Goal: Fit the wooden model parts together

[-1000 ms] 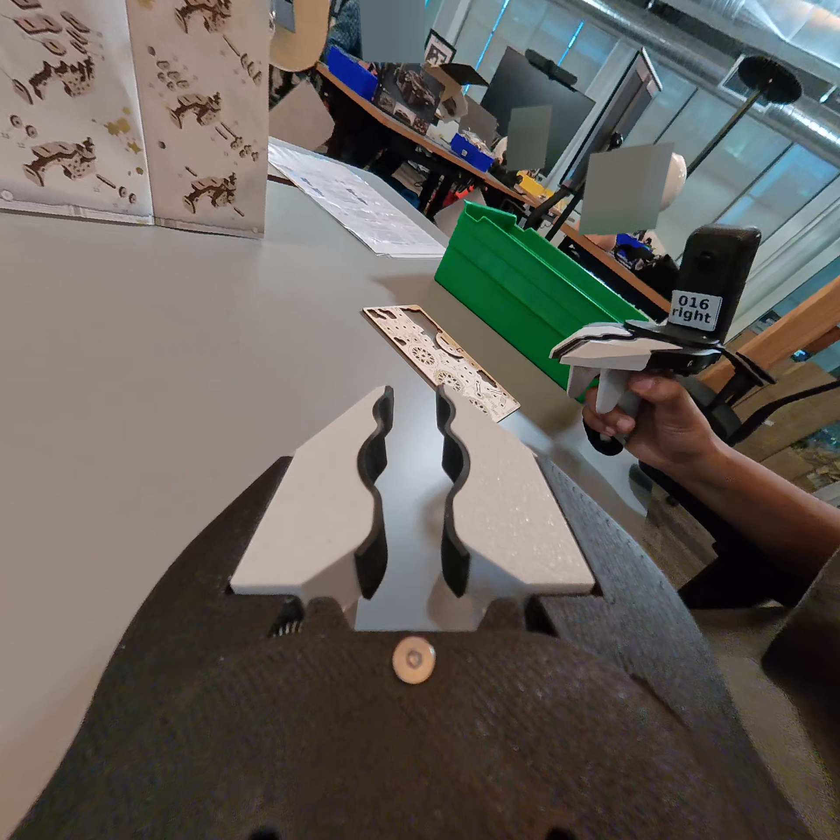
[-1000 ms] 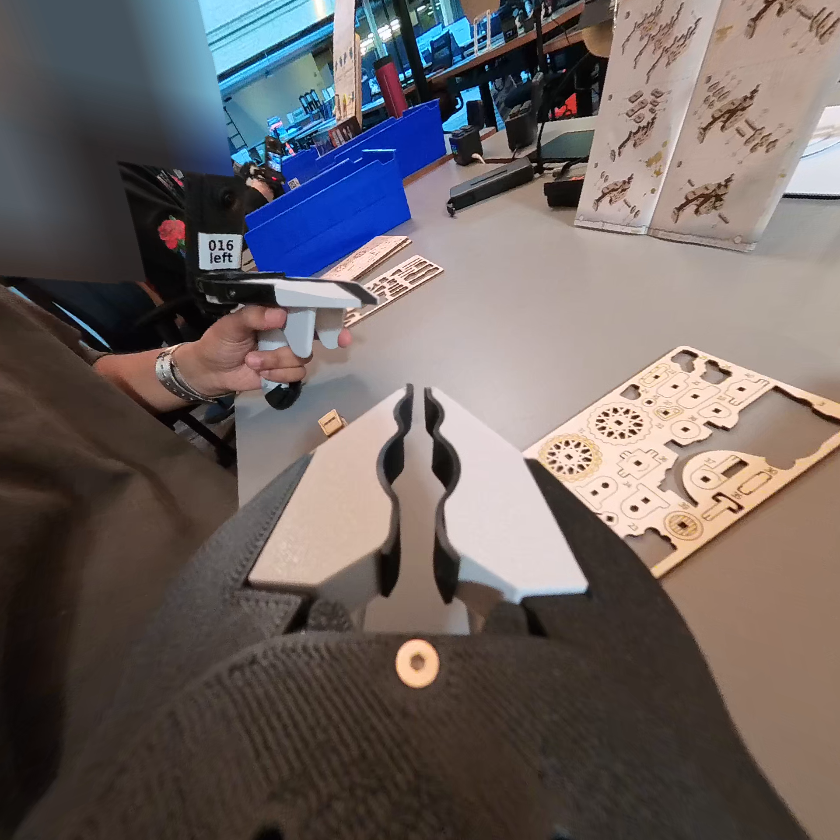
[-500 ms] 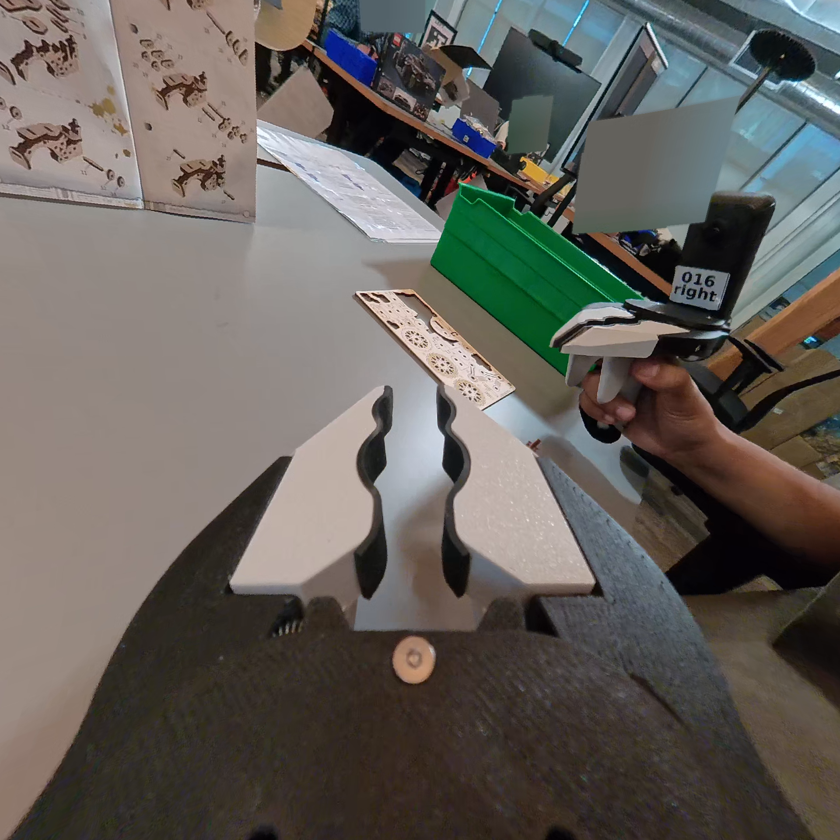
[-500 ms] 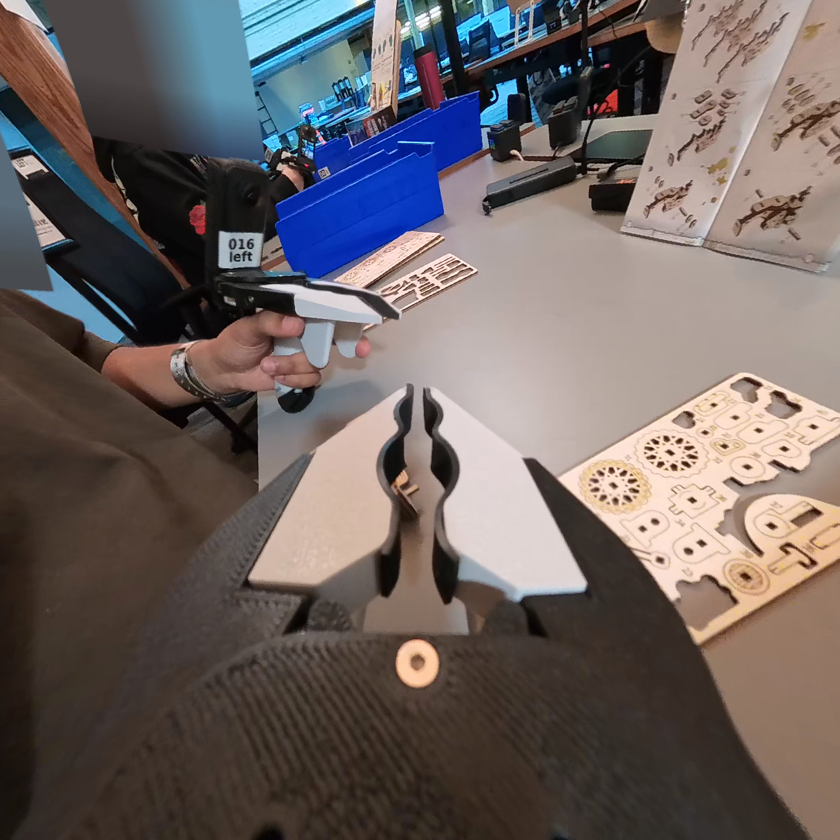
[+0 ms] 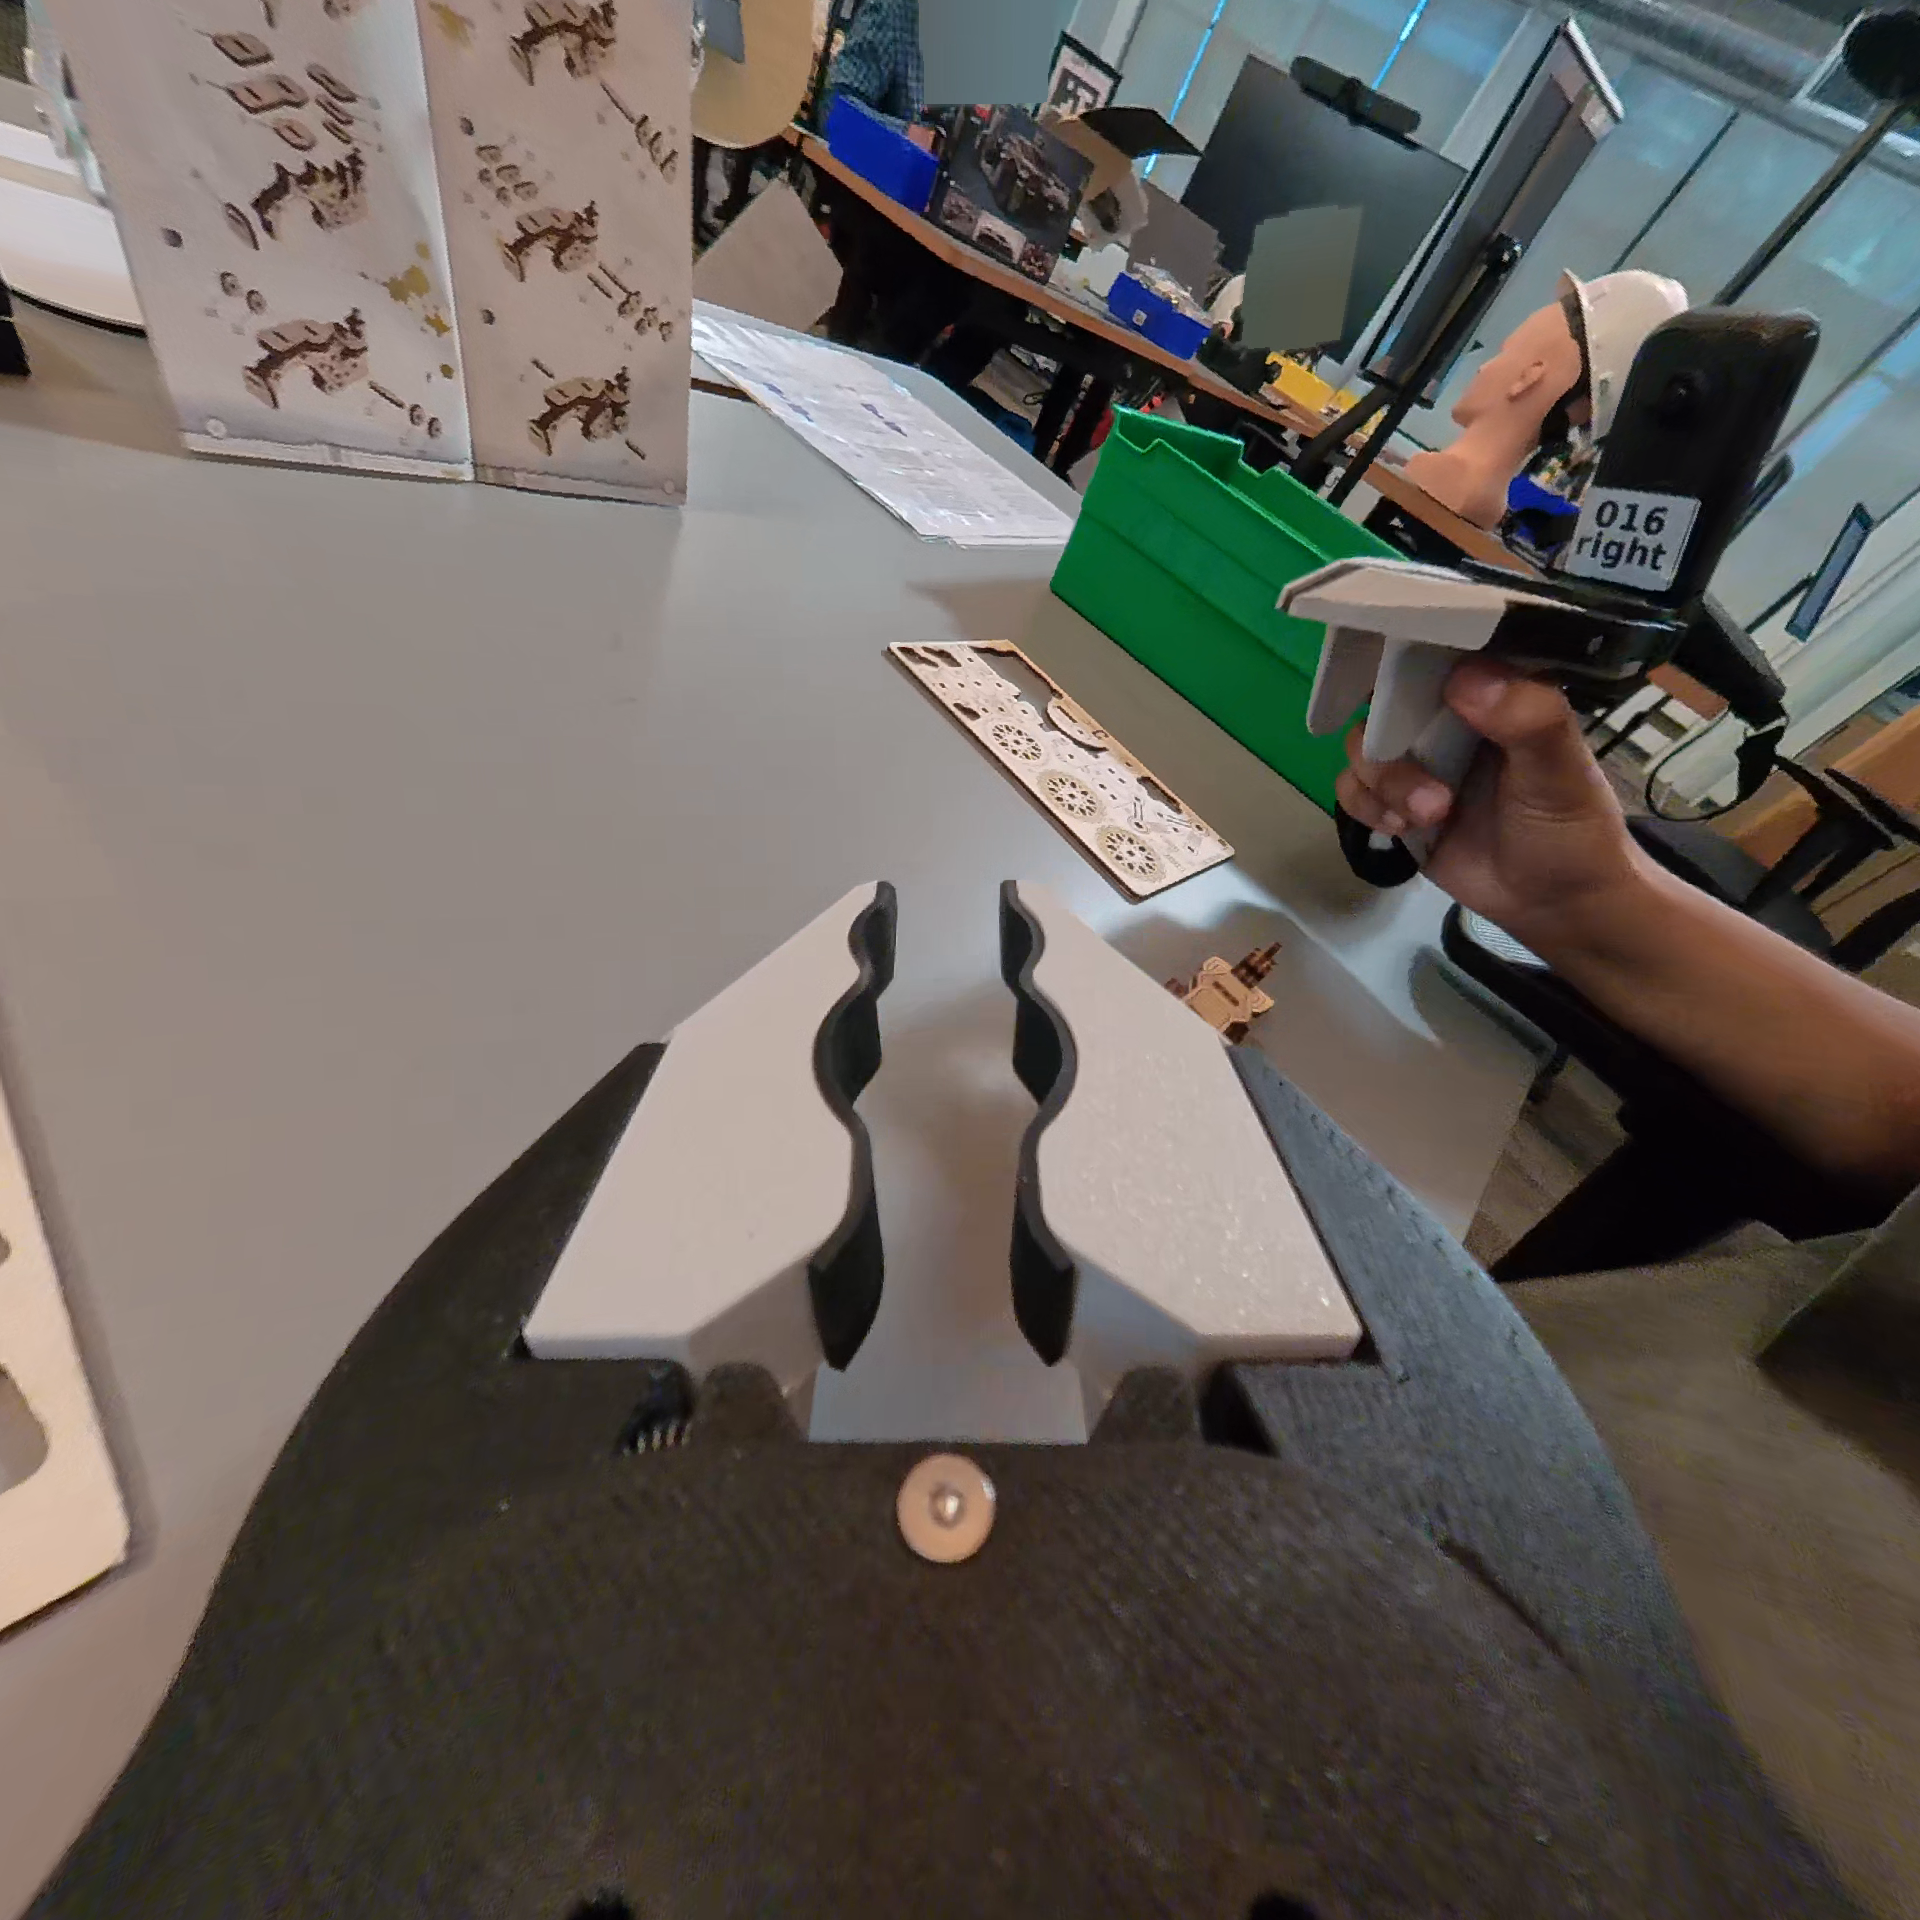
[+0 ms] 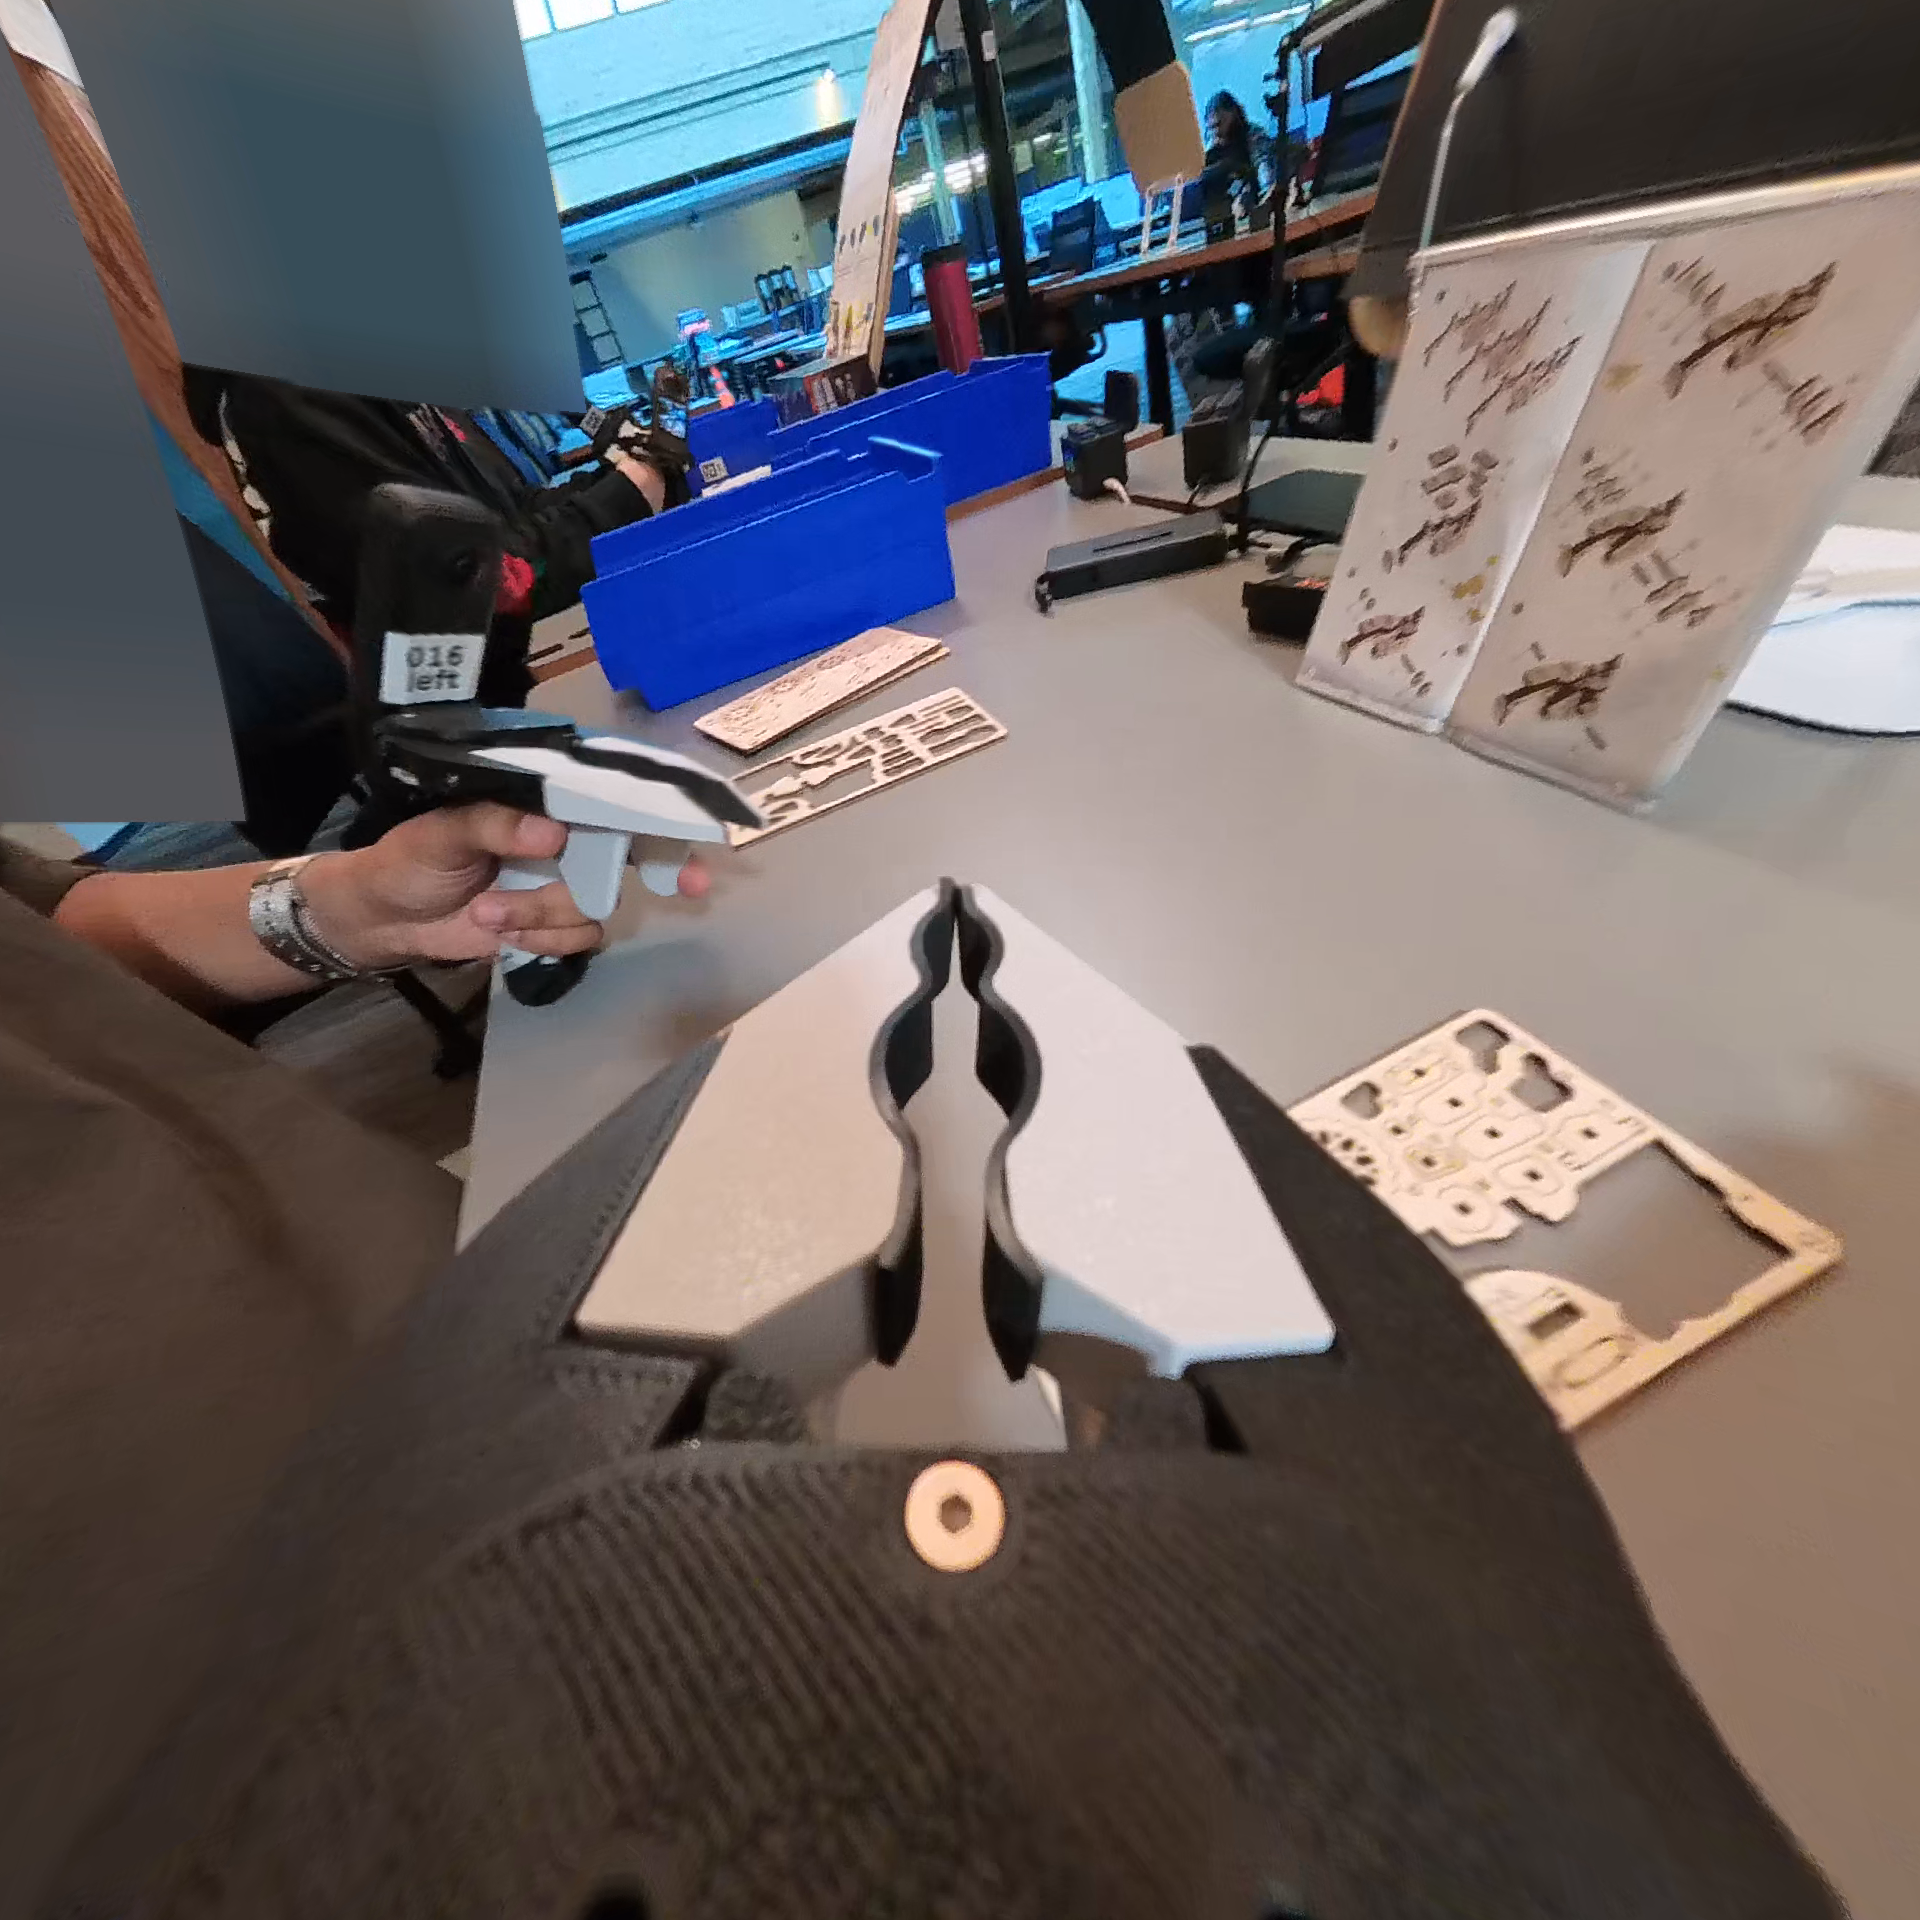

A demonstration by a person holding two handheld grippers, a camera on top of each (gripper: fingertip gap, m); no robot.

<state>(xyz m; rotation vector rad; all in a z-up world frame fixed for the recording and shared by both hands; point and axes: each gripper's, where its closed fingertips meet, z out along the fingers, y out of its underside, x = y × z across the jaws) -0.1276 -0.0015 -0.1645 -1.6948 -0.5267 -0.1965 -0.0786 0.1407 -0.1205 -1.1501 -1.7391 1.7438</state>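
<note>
A: Starting at the left, what is the left gripper point(image 5: 945, 904) doing?

B: It hangs over the grey table point(image 5: 416, 727) with its jaws apart and nothing between them.

A: And the wooden pieces?

B: A small assembled wooden part point(image 5: 1224, 987) lies on the table just right of that gripper's tips. Past it a flat wooden sheet point(image 5: 1060, 764) of cut-outs lies beside a green bin point(image 5: 1195, 582).

A: Further right?

B: The right gripper point(image 6: 951, 902) is held above the table, tips pressed together, empty. The sheet point(image 6: 1538, 1195) lies to its right. Two more wooden sheets point(image 6: 862, 717) lie by a blue bin point(image 6: 769, 571) in the right wrist view.
</note>
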